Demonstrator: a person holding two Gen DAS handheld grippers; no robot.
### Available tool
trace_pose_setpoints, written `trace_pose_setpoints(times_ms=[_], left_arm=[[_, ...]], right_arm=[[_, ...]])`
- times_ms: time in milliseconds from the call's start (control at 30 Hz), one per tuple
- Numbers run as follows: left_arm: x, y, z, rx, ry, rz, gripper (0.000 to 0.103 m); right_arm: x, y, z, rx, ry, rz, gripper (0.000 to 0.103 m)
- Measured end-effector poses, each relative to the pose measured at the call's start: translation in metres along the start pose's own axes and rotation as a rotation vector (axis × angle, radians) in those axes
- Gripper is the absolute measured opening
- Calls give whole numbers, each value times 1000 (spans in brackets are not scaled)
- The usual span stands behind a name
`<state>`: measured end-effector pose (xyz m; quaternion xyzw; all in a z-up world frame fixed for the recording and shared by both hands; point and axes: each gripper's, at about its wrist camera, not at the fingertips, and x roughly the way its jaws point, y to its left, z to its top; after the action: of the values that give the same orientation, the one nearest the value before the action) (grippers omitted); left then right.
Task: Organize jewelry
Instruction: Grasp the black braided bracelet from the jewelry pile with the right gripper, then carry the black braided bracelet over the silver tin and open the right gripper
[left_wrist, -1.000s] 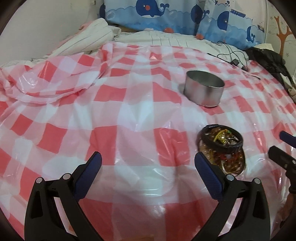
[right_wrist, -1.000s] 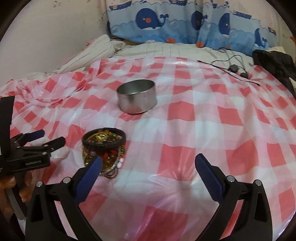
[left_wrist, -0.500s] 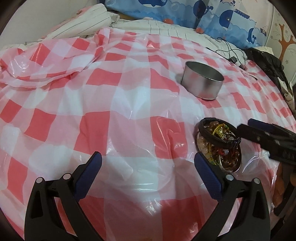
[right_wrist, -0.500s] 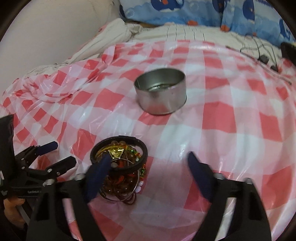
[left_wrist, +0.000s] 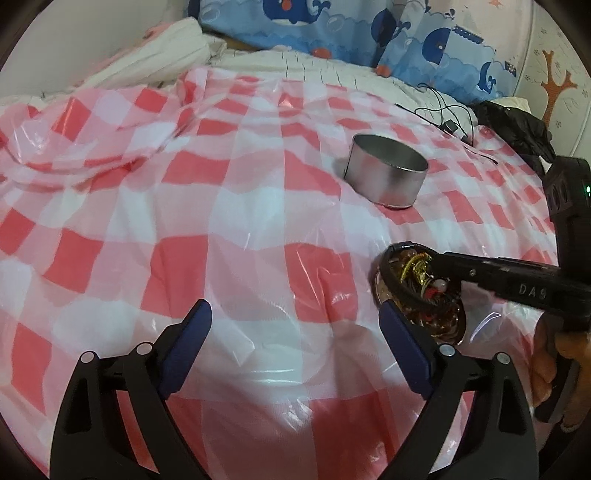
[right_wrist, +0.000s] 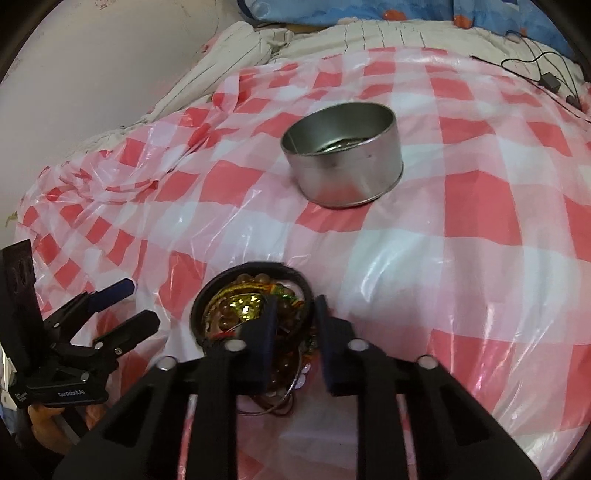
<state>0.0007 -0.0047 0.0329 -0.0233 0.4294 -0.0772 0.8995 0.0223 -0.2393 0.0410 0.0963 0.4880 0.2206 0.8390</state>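
A checked sheet (right_wrist: 480, 206) is spread under everything. A tin (right_wrist: 343, 162) is set beyond the jewelry pile (right_wrist: 251, 306); its contents are unclear. The black bracelet (right_wrist: 306, 291) is being closed on by the right gripper (right_wrist: 293, 314). The left gripper (left_wrist: 295, 325) is held wide, closing slightly, nothing between its jaws

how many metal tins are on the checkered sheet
1. The round metal tin stands open and upright on the red-and-white checkered sheet, beyond the jewelry pile and apart from it. No second tin shows in either view.
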Motion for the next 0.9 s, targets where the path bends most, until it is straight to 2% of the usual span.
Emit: trace_pose_setpoints(times_ms=[233,333,400,500,567,633,700,867,900], left_arm=[[-8,-20,-1,102,-48,-24,88],[-9,-27,1,117,-59,-79,88],[-5,-35,6,131,-47,-127,88],[1,-53,18,210,-33,-158,88],[8,-63,27,255,-9,-197,80],[21,-68,35,267,42,-256,46],[29,-72,37,270,69,-277,31],[33,-75,29,300,78,-267,27],[32,-76,29,305,79,-263,23]], right_arm=[[-26,-2,6,22,-110,48,9],[-38,-12,10,59,-154,47,9],[-44,-23,13,87,-173,19,9],[-48,-42,13,133,-186,-50,9],[-47,-49,13,141,-184,-94,9],[-42,-53,13,141,-170,-122,10],[-37,-55,12,145,-153,-134,10],[-31,-59,10,155,-131,-148,10],[-29,-59,10,155,-120,-156,10]])
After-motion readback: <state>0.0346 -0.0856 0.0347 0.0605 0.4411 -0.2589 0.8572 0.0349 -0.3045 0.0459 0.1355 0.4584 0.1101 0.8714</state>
